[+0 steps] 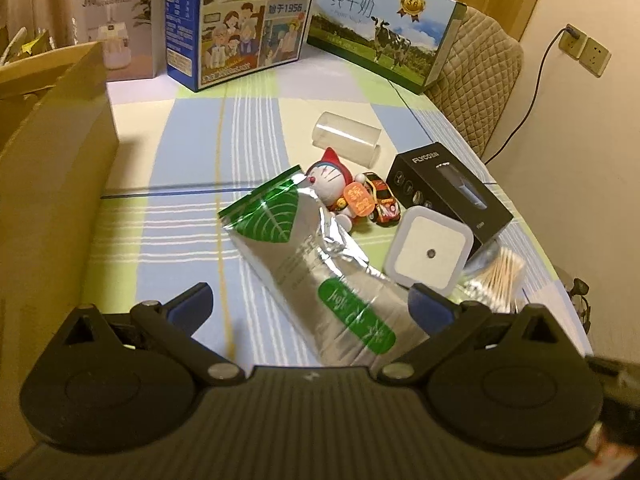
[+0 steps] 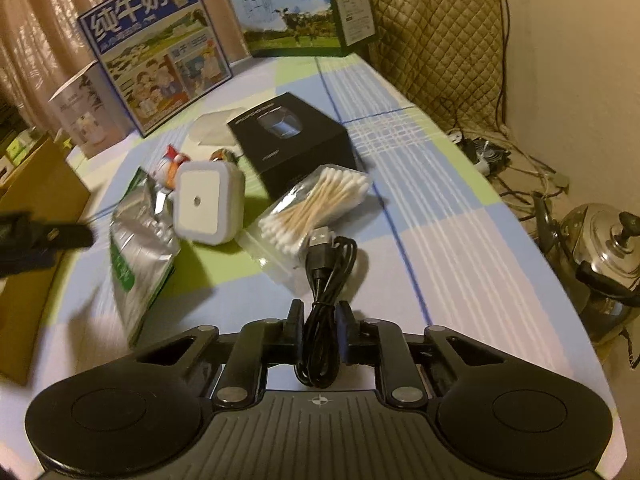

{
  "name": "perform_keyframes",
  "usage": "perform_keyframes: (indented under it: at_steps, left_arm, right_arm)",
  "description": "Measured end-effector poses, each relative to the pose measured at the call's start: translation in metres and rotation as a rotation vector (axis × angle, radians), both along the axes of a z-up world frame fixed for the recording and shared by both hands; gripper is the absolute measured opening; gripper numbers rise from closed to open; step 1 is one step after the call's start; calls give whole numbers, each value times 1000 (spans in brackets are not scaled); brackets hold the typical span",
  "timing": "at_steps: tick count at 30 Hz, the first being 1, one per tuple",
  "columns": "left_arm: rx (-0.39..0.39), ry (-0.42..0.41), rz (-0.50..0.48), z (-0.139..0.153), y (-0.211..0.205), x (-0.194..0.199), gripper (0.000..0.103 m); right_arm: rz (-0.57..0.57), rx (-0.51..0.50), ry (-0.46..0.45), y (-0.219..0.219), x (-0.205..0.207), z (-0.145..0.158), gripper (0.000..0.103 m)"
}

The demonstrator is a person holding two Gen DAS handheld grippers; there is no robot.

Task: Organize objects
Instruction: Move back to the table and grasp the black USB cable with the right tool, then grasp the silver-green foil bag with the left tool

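R gripper [image 2: 319, 316] has its jaws nearly closed, pinched on the black USB cable [image 2: 326, 276]. The coiled bundle runs between the pads w/ the plug end sticking fwd at 12 o'clock, touching the cotton swab bag [image 2: 316, 204]. Whether the cable is lifted off the tablecloth [image 2: 460, 240] or resting on it, can't tell.

Handling, my guess: cable is light, floppy, a bit slick; loops will sag and swing, so grip mid-bundle near the tie, as now, not at the plug.

L gripper [image 1: 310, 300] is wide open and holds nothing, hovering over the silver-green foil pouch [image 1: 308, 256], whose lower end lies between the pads. Pouch looks crinkly, light, slippery; prob best pinched at a flat sealed edge.

Around, from the L wrist view: cardboard box [image 1: 52, 168] at 9 o'clock, likely the drop spot. Doraemon figure [image 1: 332, 188] and toy car [image 1: 384, 200] at 12–1, touching each other. White night light [image 1: 430, 252] leans at 1–2, just beside the pouch and against the black box [image 1: 452, 188]. Clear cylinder [image 1: 346, 136] lies farther back at 12. Milk cartons [image 1: 248, 20] stand along the far edge.

In the way: the night light and swab bag crowd the cable's plug end; a swinging loop could snag them.
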State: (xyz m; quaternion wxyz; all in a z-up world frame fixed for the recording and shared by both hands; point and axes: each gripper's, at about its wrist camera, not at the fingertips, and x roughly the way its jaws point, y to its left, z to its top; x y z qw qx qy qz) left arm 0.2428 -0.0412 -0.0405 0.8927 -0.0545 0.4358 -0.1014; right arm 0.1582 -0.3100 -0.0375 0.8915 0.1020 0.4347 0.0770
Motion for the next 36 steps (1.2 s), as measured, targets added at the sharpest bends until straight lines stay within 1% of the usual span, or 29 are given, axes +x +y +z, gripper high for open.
perform_keyframes:
  at_steps: [4, 7, 9, 10, 12, 13, 15, 17, 19, 20, 22, 24, 26, 27, 28, 30, 31, 33, 35, 36]
  left_arm:
    - [-2, 15, -10, -9, -11, 14, 100]
    - [4, 37, -25, -17, -17, 23, 92]
    - [25, 59, -30, -23, -20, 27, 80]
    - [24, 61, -32, -24, -19, 28, 76]
    - [-18, 73, -46, -25, -15, 28, 61]
    - [-27, 76, -48, -24, -14, 26, 59]
    - [-18, 72, -69, -20, -12, 20, 44]
    - [4, 73, -110, -16, -11, 11, 37]
    - [42, 85, -140, -15, -7, 2, 31]
    - [80, 98, -145, -16, -4, -2, 27]
    - [146, 121, -139, -21, 6, -10, 25]
    - [130, 141, -113, -23, 18, -16, 25]
    - [104, 134, -89, -19, 25, -19, 25]
    - [90, 125, -79, -16, 27, -19, 30]
    - [77, 119, -73, -13, 26, -18, 35]
    - [48, 104, -61, -9, 22, -11, 61]
    - [30, 92, -56, -7, 20, -8, 66]
    - [-19, 70, -54, -4, 15, 2, 85]
    - [-35, 54, -50, -4, 8, 11, 90]
    - [-21, 51, -53, -7, 2, 17, 90]
  right_arm:
    - [14, 3, 1, 0, -12, 1, 12]
    - [0, -3, -2, -5, -19, 3, 12]
    - [-9, 3, -6, -9, -23, 5, 12]
    - [-8, 6, -9, -10, -24, 7, 11]
    - [-2, 11, -18, -11, -27, 12, 11]
    - [3, 13, -22, -12, -28, 14, 11]
    - [18, 23, -31, -10, -30, 19, 11]
    - [39, 33, -38, -5, -31, 24, 11]
    - [65, 42, -44, 0, -31, 28, 11]
    - [77, 43, -48, 4, -32, 29, 11]
    - [97, 47, -51, 9, -31, 31, 11]
    - [113, 52, -53, 14, -29, 31, 11]
    - [123, 55, -57, 19, -26, 32, 11]
    - [130, 59, -58, 22, -24, 32, 11]
    - [136, 61, -59, 24, -22, 32, 11]
    - [149, 61, -62, 29, -16, 31, 11]
    - [156, 60, -63, 32, -12, 31, 11]
    - [166, 60, -64, 36, -5, 30, 11]
    - [175, 56, -65, 39, 1, 29, 11]
    - [179, 55, -66, 40, 4, 28, 11]
